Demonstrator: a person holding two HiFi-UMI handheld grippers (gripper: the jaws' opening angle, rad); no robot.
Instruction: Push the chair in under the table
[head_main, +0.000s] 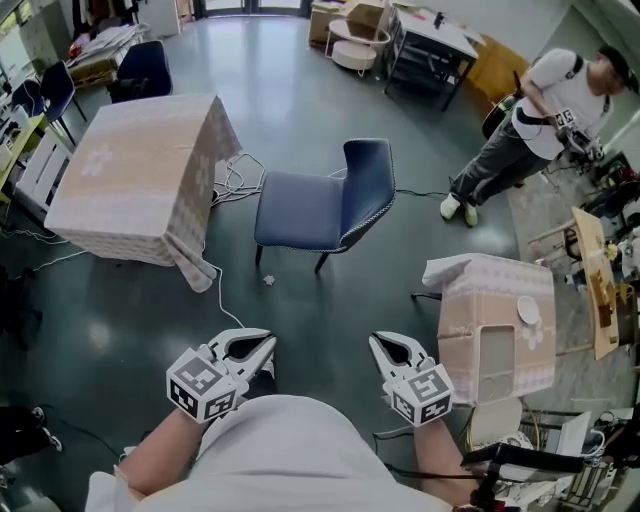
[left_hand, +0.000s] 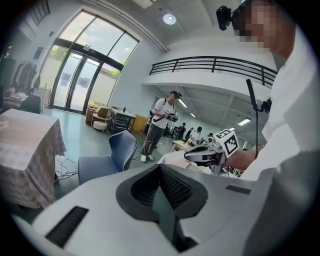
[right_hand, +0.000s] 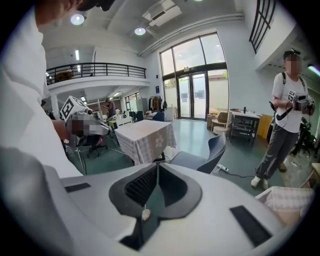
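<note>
A blue chair (head_main: 330, 205) stands on the grey floor, its seat facing a table (head_main: 140, 175) draped in a pale checked cloth to its left; a gap of floor separates them. Both grippers hang low in the head view, well short of the chair. My left gripper (head_main: 268, 342) is shut with nothing in it, and my right gripper (head_main: 377, 340) is shut and empty too. The left gripper view looks past its closed jaws to the chair (left_hand: 107, 155) and the table (left_hand: 27, 150). In the right gripper view the chair (right_hand: 202, 157) stands in front of the table (right_hand: 145, 137).
A second cloth-covered table (head_main: 495, 325) stands close on the right. A person (head_main: 540, 120) stands beyond the chair at the upper right. Cables (head_main: 235, 180) trail on the floor between table and chair. Shelving and furniture (head_main: 425, 45) line the back.
</note>
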